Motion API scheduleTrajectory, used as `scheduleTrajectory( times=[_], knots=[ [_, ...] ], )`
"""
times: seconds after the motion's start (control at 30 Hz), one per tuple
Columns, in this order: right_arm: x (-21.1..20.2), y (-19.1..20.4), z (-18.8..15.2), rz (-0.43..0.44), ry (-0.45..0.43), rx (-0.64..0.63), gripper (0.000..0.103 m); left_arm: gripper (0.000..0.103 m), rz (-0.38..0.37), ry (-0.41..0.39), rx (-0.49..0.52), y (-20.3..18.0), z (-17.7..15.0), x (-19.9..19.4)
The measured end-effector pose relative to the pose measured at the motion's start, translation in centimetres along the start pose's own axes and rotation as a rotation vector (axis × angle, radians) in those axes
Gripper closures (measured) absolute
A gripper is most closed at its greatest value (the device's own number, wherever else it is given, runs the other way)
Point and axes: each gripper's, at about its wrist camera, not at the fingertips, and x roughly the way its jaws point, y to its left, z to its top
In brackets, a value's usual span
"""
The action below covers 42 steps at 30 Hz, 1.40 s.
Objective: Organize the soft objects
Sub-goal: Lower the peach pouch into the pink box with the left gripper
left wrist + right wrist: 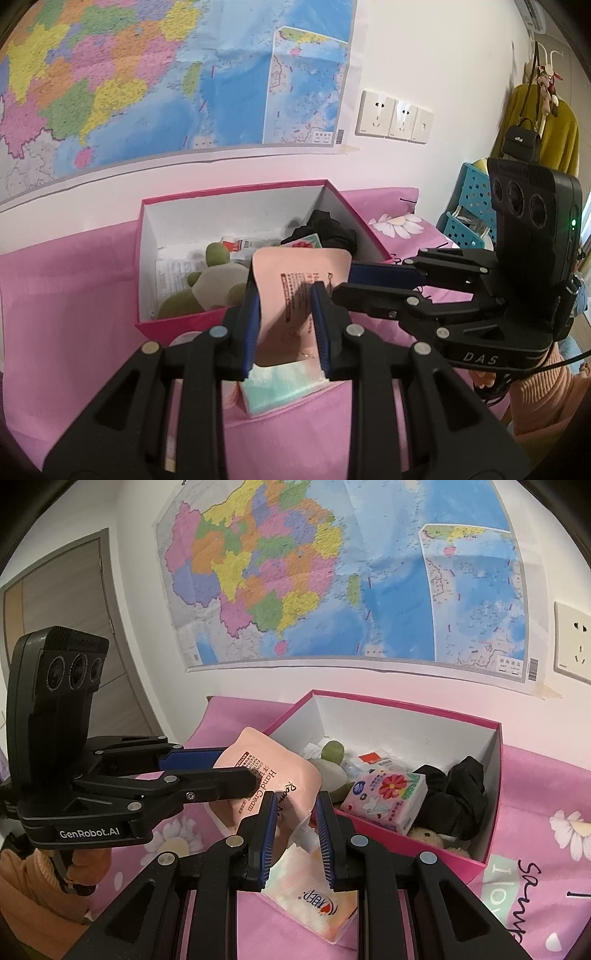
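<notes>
tissue pack (pixel 384 799) inside box (pixel 495 746) — pouch (pixel 295 280) nearby

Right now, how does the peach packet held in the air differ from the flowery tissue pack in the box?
The peach packet is plain pink with printed text, while the tissue pack carries a red flower and cartoon pictures. The packet is flat and bent, the tissue pack thick and blocky. The packet is gripped by both tools in front of the pink box, while the tissue pack lies inside it. Both are soft wrapped items.

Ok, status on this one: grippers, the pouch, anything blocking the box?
Left gripper and right gripper both shut on the pink hand cream pouch. Pouch held above the bedspread, just short of the pink box. Nothing in the way.
</notes>
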Motion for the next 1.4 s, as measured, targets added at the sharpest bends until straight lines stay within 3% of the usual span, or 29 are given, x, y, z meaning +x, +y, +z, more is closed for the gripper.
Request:
scheduleTrajectory(
  times=[1.4],
  knots=[
    [1.1, -1.0, 1.4, -0.023, -0.003, -0.006, 0.082, 0.075, 0.005, -0.010, -0.014, 0.9, 1.7, 1.5]
  ],
)
